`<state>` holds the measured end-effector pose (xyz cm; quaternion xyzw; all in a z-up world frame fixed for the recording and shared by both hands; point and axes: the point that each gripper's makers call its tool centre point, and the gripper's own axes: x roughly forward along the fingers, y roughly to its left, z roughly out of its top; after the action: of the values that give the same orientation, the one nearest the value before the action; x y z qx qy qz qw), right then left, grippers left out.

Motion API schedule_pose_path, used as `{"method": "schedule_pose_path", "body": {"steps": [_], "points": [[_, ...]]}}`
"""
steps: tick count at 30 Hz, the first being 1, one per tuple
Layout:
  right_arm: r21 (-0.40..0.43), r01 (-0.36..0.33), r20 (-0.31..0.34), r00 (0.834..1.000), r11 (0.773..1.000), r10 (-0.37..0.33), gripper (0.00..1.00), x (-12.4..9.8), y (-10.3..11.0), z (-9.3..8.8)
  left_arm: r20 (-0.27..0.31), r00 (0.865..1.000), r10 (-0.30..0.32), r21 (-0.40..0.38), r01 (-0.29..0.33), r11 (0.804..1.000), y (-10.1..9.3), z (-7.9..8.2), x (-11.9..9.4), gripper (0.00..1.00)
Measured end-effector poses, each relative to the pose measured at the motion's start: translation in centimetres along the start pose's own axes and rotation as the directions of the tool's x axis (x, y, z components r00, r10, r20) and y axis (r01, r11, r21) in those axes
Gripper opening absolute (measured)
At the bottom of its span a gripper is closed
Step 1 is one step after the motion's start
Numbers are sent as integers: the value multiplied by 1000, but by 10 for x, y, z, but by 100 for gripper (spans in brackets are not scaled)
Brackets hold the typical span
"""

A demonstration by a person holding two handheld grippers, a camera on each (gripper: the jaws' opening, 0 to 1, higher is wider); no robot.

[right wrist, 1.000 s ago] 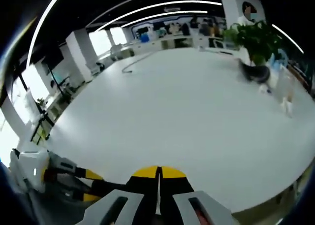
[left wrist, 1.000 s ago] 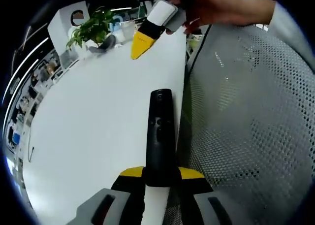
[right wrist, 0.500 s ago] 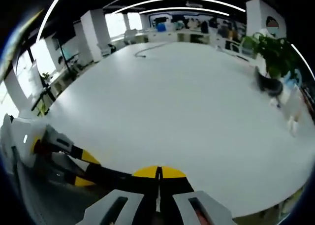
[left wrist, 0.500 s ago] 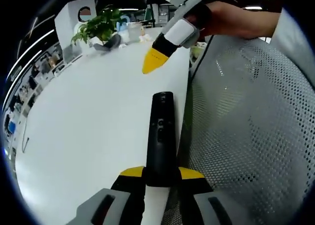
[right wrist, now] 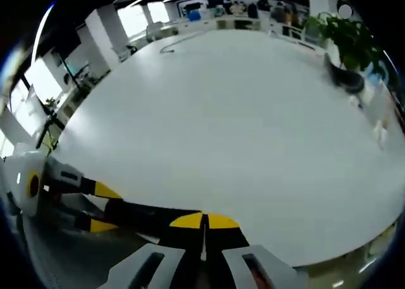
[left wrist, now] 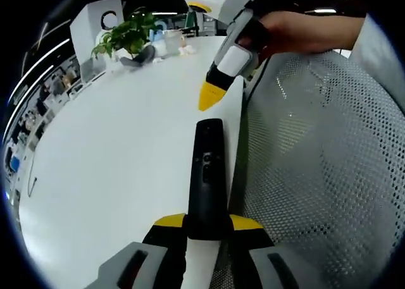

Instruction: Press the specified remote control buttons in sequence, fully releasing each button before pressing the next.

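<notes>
A slim black remote (left wrist: 206,169) stands clamped at its lower end between the jaws of my left gripper (left wrist: 207,224), over the white table's edge. Its buttons (left wrist: 205,164) face the camera. A person's hand (left wrist: 285,30) holds my right gripper (left wrist: 211,99), which reaches in from the upper right. Its yellow tip is closed to one wedge, just beyond the remote's far end and apart from it. In the right gripper view my right gripper (right wrist: 203,222) is shut with nothing in it. The left gripper (right wrist: 95,203) and the dark remote (right wrist: 149,211) lie to its lower left.
The wide white table (left wrist: 120,150) stretches away to the left. A potted plant (left wrist: 126,36) and small items stand at its far end, and a thin cable (right wrist: 169,47) lies far off. A grey mesh chair back (left wrist: 316,150) rises on the right, close to the remote.
The right gripper has come down and nearer, from far over the table to just past the remote's far end. The left gripper and the remote have stayed put.
</notes>
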<state>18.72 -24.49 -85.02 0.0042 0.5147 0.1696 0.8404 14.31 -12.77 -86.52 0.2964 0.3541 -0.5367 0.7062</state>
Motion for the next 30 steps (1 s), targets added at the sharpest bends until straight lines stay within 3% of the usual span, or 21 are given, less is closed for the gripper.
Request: {"method": "schedule_pose_path", "body": {"steps": [3,7,10,14,17,24,30], "points": [[23,-10,-10,1000,1000,10,0,2,-1,-2,4,1000,-2,-3,2,1000,0,0,0,24],[81,-123,49,992,989,119,0,-2,17,10,6,1000,-3,-2,3,1000,0,0,0,24],[96,-95,-29,995,991,98,0,2,13,-4,6,1000,-3,-2,3,1000,0,0,0,24],[100,-121,-32,992,988,125,0,2,19,-4,6,1000,0,3,0,1000,0,0,0,24],[71,-108,-72,991,992,113,0,5,20,-11,4,1000,2,9,-2,1000,0,0,0,24],[47,-102,-65,992,994,105,0,4,21,-9,3,1000,1,11,-1,1000,0,0,1,24],[-30,-74,-64,995,997,72,0,5,22,-9,0,1000,-2,5,2,1000,1,0,1,24]]}}
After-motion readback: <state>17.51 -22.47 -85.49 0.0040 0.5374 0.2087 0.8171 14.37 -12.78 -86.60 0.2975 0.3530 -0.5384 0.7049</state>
